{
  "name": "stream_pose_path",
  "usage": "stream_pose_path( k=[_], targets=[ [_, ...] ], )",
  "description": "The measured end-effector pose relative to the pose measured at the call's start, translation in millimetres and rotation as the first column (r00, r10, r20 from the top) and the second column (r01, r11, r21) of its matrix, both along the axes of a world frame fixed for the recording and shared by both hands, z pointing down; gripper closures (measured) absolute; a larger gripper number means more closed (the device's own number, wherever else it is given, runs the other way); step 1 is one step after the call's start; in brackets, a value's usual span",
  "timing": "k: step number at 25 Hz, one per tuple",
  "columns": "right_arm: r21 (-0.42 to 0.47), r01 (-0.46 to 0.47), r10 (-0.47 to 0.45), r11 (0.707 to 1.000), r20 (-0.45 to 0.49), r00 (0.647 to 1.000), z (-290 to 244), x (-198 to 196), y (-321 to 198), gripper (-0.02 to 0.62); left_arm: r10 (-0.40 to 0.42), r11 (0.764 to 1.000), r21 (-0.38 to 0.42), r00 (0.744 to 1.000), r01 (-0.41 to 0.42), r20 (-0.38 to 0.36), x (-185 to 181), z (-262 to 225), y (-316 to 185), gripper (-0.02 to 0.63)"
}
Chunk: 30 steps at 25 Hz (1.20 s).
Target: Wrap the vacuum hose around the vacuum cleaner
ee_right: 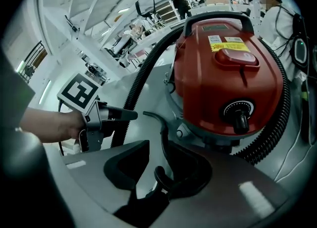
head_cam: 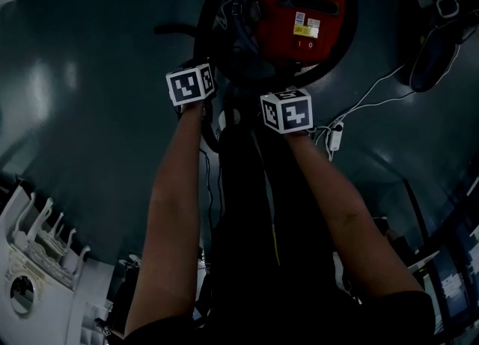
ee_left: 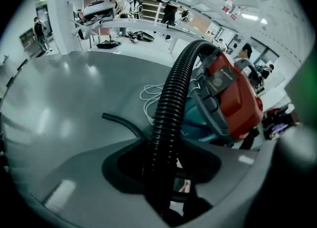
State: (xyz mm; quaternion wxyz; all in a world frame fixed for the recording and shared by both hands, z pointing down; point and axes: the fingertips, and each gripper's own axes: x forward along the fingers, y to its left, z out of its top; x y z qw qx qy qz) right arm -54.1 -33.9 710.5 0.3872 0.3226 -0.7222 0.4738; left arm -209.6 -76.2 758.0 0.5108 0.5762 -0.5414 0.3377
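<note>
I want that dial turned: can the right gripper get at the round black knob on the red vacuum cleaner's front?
Probably not yet. The round black knob faces the right gripper with nothing between, but a curved black tube sits between its jaws and would be in the way.

1. A glossy grey floor (head_cam: 90,74) carried everything.
2. A red vacuum cleaner (head_cam: 299,10) stood on it, with the black vacuum hose (head_cam: 340,44) looped around it.
3. A white cable (head_cam: 367,100) with an adapter (head_cam: 335,138) lay nearby.
4. A dark bag (head_cam: 434,59) lay beyond the cable.
</note>
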Motion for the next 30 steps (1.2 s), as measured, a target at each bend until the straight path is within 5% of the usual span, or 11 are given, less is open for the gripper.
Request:
stream_pose_path(
  k=[16,23,30],
  targets=[
    [0.016,0.018,-0.018,1.000,-0.014,1.000,13.3,12.5,-7.4,0.494,-0.008,0.999,-0.036,1.000,0.007,-0.003,13.9,22.7,-46.0,0.410],
    [0.133,0.020,-0.017,0.991,-0.022,1.000,-5.3,21.8,-47.9,0.502,-0.016,0.998,-0.054,1.000,0.016,0.007,29.4,25.5,-59.0,0.411],
    [0.150,0.045,-0.046,0.988,-0.002,0.999,-11.8,21.7,-53.7,0.522,-0.022,0.996,-0.090,1.000,0.021,-0.012,44.7,29.5,-77.3,0.410]
  ],
)
